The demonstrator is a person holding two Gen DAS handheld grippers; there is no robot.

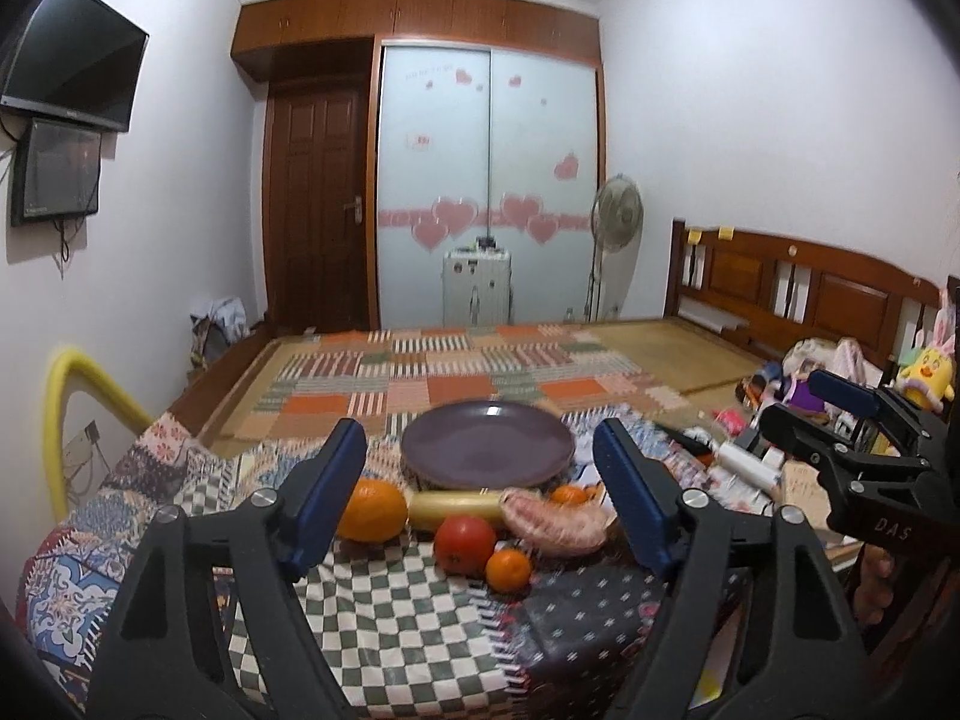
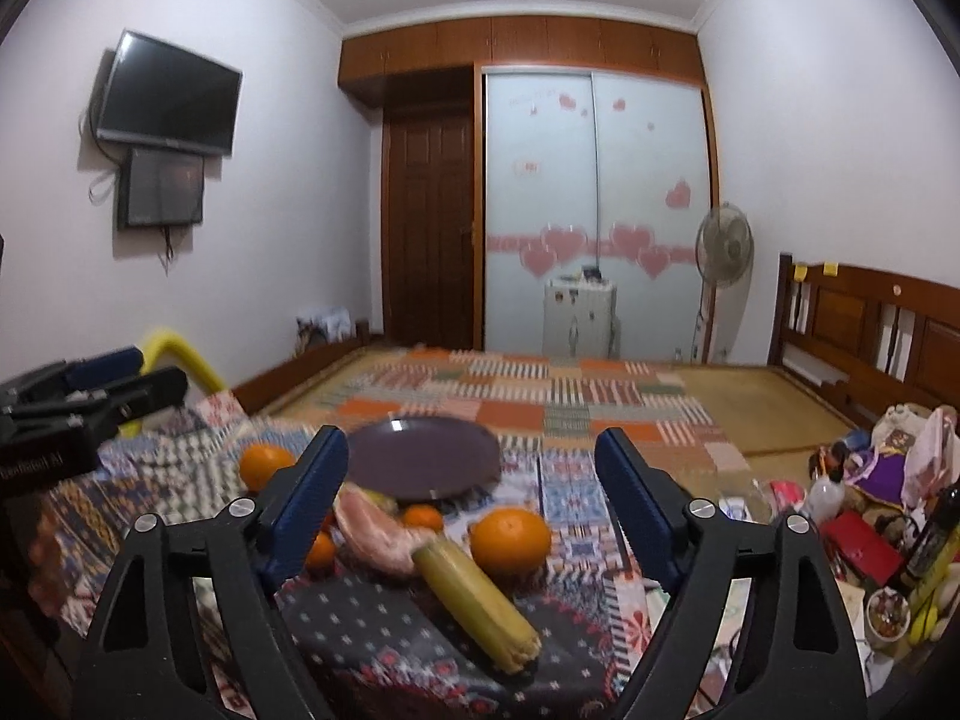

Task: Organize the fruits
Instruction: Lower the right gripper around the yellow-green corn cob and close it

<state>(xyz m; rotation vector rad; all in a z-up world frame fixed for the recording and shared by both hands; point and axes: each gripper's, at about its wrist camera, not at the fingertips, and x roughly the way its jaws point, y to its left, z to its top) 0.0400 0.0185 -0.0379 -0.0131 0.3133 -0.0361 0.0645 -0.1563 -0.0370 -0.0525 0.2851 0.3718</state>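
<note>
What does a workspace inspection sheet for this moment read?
Surface: patchwork cloth over a raised top, bed behind.
Job's things: empty round purple plate; large orange, red tomato, small mandarin, pink netted fruit, yellow-green cane stalk in front of it.
Clutter: bottles, red box, toys at right.
Grippers: left gripper and right gripper, jaws open, empty.
Cables: below wall screens.
Surroundings: wardrobe, door, standing fan.

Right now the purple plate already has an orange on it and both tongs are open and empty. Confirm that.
Not quite. The purple plate is bare; each orange lies on the cloth in front of it, as the left wrist view shows. Both tongs, left and right, are open and empty.
</note>
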